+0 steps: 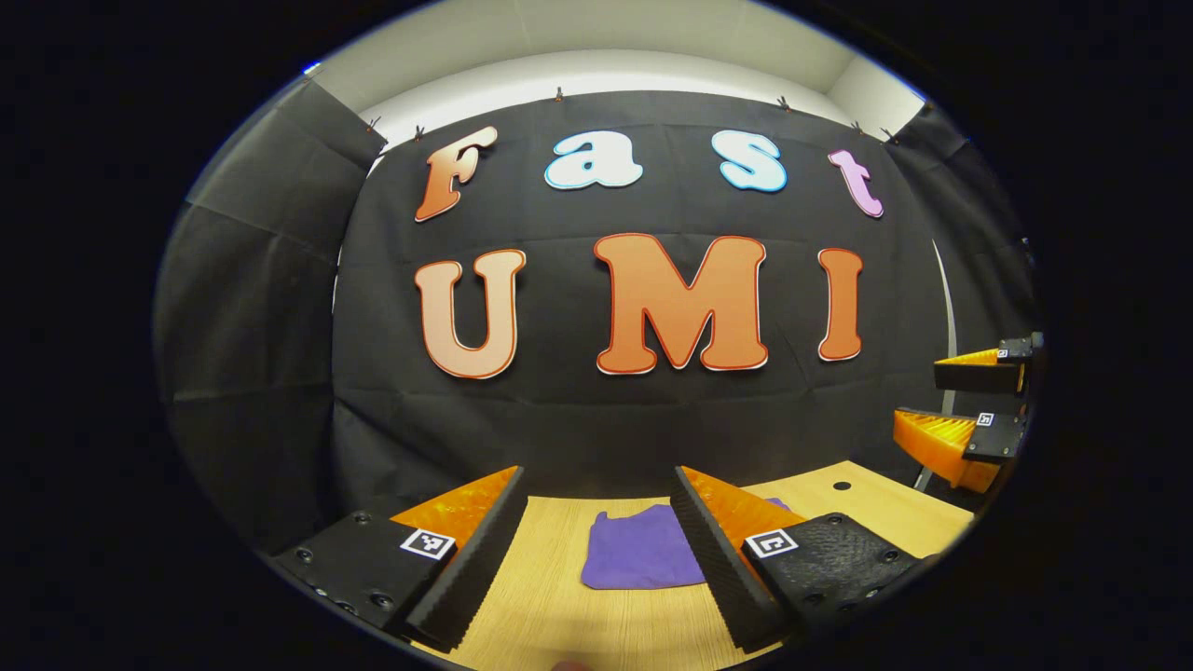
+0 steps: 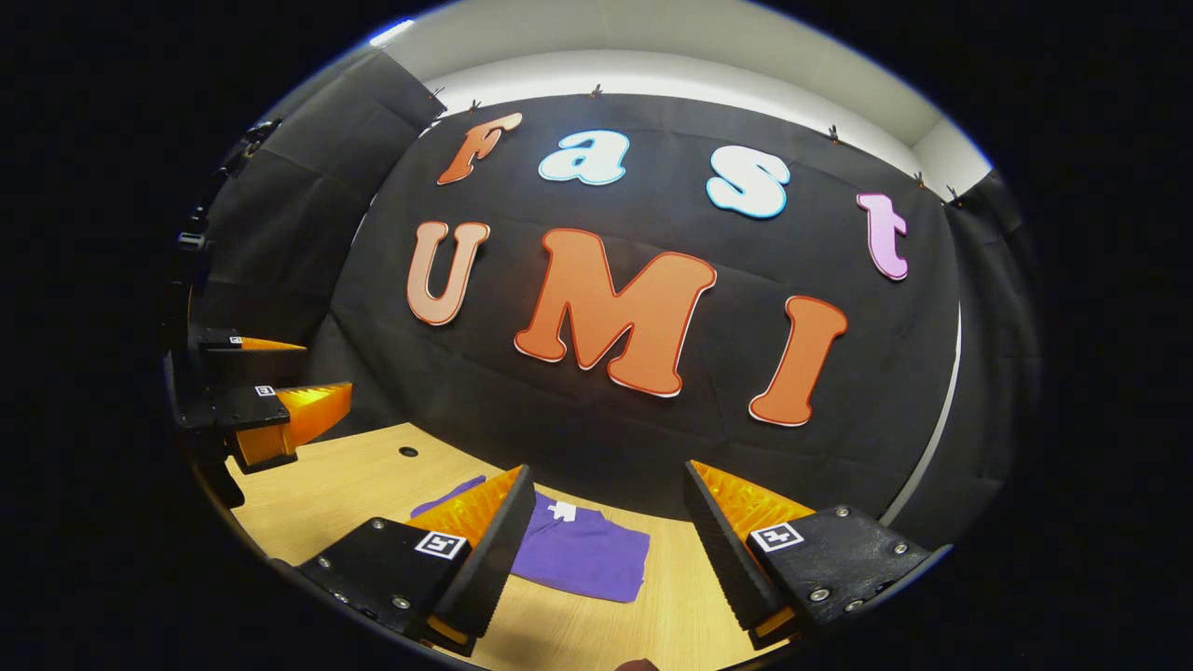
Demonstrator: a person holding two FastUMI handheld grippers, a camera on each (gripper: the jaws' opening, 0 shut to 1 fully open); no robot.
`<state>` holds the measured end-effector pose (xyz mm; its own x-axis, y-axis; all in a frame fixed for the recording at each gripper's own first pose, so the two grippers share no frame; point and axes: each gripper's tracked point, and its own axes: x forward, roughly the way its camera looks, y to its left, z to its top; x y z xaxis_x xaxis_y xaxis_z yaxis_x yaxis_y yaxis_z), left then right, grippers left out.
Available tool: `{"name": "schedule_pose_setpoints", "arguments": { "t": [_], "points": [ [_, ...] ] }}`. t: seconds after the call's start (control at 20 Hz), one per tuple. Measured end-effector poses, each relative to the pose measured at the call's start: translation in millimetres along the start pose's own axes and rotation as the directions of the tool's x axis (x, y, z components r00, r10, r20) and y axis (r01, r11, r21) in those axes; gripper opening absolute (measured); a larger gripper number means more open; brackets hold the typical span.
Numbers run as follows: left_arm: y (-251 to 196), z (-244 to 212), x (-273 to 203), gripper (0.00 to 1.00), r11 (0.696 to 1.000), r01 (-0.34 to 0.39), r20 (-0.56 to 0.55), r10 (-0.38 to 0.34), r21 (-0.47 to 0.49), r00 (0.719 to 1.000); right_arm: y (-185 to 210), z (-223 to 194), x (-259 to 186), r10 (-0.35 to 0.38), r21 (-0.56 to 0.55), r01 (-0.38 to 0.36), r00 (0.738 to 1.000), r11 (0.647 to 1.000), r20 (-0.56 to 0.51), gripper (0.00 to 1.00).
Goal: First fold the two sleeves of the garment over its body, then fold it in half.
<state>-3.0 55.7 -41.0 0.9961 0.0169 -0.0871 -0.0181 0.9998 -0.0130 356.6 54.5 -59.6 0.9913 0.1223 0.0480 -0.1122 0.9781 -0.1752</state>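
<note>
In the left gripper view the left gripper [image 1: 596,540] is held above the wooden table [image 1: 550,615], its two black-padded fingers [image 1: 466,568] spread wide with nothing between them. Framed in that gap, farther along the tabletop, lies the purple garment [image 1: 638,550] — a compact, flattened bundle with its sleeves tucked in, lying flat on the wood near the foot of the black cloth wall [image 1: 280,308]. The right-hand finger of this gripper overlaps the garment's right edge in the picture, though it hangs above it, not touching. Off at the right edge of this view the right gripper [image 1: 969,415] shows sideways, its orange fingers apart, one above the other, well clear of the garment.

In the right gripper view the right gripper [image 2: 606,550] likewise hovers over the table [image 2: 326,485] with its fingers [image 2: 489,559] parted and empty. The purple garment [image 2: 582,554] sits between and beyond them, folded into a neat rectangle, a small white tag [image 2: 562,510] at its far edge. A small dark hole [image 2: 408,451] marks the tabletop to the left — and beyond it, at the left edge, the left gripper [image 2: 270,401] appears side-on, fingers apart, away from the garment
</note>
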Motion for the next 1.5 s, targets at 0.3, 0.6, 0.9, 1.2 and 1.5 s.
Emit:
{"name": "schedule_pose_setpoints", "arguments": {
  "t": [0.3, 0.6, 0.9, 1.2, 1.5],
  "points": [
    [-22.6, 11.6, -4.0, 1.00, 0.999, 0.013, 0.055, -0.015, 0.045, 0.998, -1.8, -4.8, -3.5, -0.009, 0.015, 0.010, 1.000, 1.000, -0.009, 0.95],
    [-46.2, 4.7, -2.2, 0.97, 0.998, 0.051, 0.023, -0.052, 0.044, 0.998, -7.5, -9.2, -8.1, -0.014, 0.029, 0.015, 1.000, 0.999, -0.023, 0.95],
    [-56.9, 2.1, 4.9, 0.97, 0.997, 0.064, 0.001, -0.064, 0.049, 0.998, -23.6, -7.4, -11.4, -0.063, 0.035, 0.063, 0.998, 0.997, -0.015, 0.95],
    [-70.3, 14.7, 1.4, 1.00, 0.996, 0.075, 0.009, -0.075, 0.039, 0.997, -32.7, -6.4, -14.6, -0.094, 0.056, 0.094, 0.996, 0.994, -0.009, 0.95],
    [-78.4, 29.1, -0.1, 1.00, 0.997, 0.080, 0.018, -0.080, 0.018, 0.997, -37.0, -3.7, -15.2, -0.103, 0.067, 0.103, 0.995, 0.992, 0.001, 0.95]
  ]
}}
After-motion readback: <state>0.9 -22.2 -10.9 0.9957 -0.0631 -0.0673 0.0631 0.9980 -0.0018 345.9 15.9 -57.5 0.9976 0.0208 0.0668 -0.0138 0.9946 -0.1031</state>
